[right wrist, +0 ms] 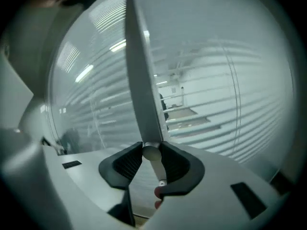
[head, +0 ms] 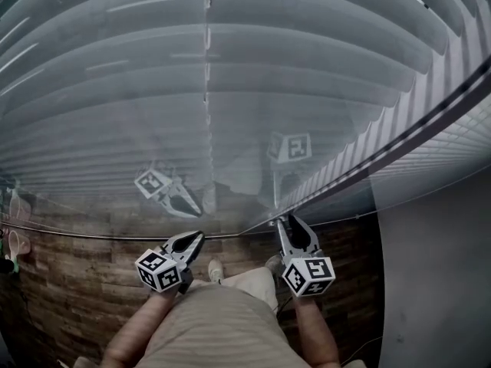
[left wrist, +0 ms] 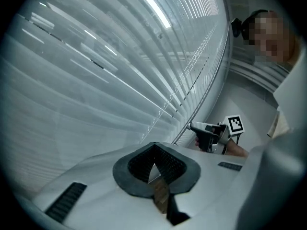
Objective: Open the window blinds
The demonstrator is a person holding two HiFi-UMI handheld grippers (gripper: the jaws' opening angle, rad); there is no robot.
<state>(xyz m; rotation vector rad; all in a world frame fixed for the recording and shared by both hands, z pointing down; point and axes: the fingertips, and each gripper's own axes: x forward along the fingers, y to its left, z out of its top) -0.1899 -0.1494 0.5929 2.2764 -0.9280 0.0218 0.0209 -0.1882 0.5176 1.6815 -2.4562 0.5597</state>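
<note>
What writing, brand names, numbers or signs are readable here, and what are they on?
None: no words or numbers are readable in any view.
Only black-and-white square patterns, not letters, on the cubes of the left gripper and right gripper.
The blinds and the wand show no print.

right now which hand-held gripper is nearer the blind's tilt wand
Right. The right hand-held gripper is clamped on the wand at its lower end; the left hand-held gripper is off to its left, not touching it.
</note>
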